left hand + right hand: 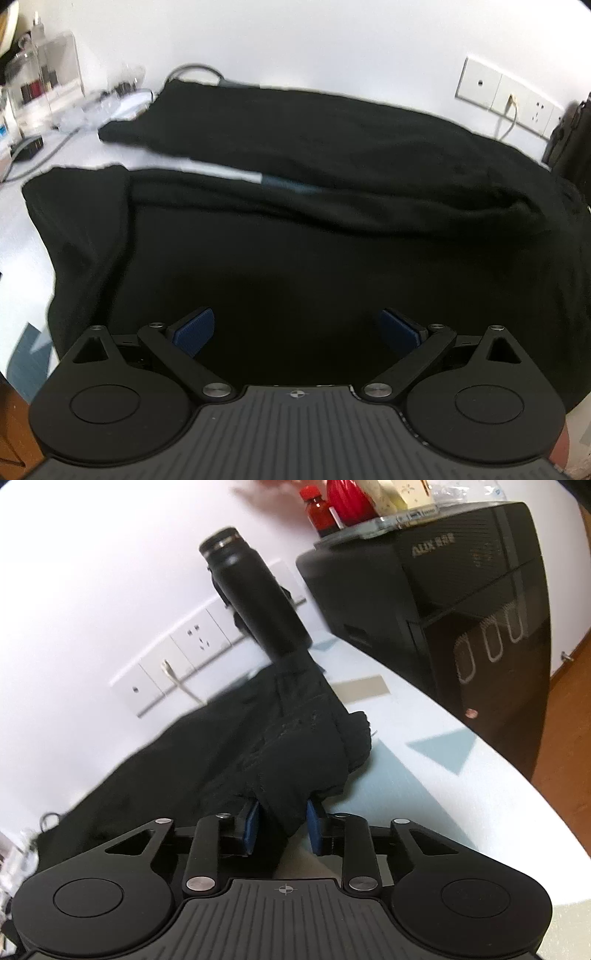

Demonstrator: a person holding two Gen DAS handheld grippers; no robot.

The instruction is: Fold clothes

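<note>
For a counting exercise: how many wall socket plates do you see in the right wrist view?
3, in a row on the white wall: a lower plate, a middle plate with a cable plugged in, and an upper plate. The black flask may hide more.

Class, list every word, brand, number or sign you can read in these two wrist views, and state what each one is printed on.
"AUX", followed by small characters too blurred to read: on the front of the black appliance in the right wrist view.
Labels on the red bottle and the other items on top of it: too small to read.
Left wrist view: no readable text; labels on the shelf items are blurred.
</note>
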